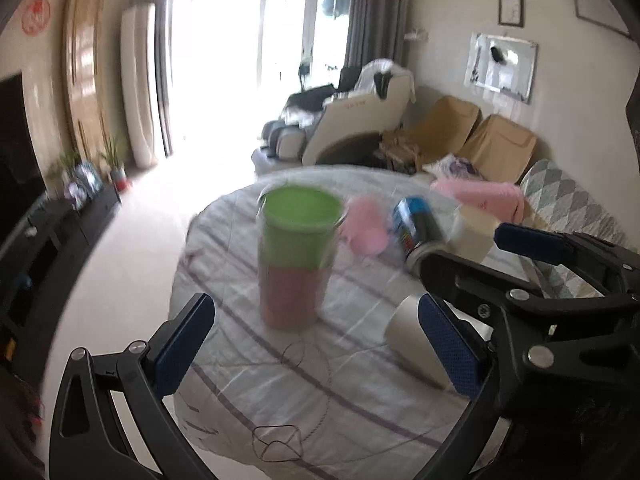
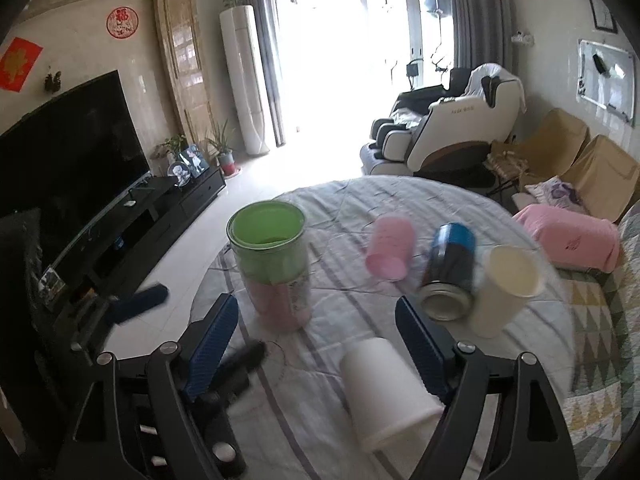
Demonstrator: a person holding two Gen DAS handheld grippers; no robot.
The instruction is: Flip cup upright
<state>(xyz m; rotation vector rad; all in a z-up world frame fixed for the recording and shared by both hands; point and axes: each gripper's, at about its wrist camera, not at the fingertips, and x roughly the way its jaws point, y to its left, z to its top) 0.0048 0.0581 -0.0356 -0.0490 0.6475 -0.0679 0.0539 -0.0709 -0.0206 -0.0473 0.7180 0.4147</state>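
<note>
A white cup (image 2: pixel 384 390) lies on its side on the striped cloth of the round table (image 2: pixel 320 432), its base toward the far side. It sits between the fingers of my open right gripper (image 2: pixel 320 344), nearer the right finger. In the left wrist view the same cup (image 1: pixel 412 340) lies behind the right finger of my open, empty left gripper (image 1: pixel 316 344). The other hand's gripper (image 1: pixel 520 264) reaches in over it from the right. The left gripper (image 2: pixel 136 300) shows blurred at the table's left edge in the right wrist view.
A clear jar with green and pink inside (image 2: pixel 272 264) stands upright at left centre. A pink cup (image 2: pixel 390 248) and a blue can (image 2: pixel 450 268) lie tipped. A cream cup (image 2: pixel 508 288) stands at the right. A sofa (image 2: pixel 600 320) borders the table's right side.
</note>
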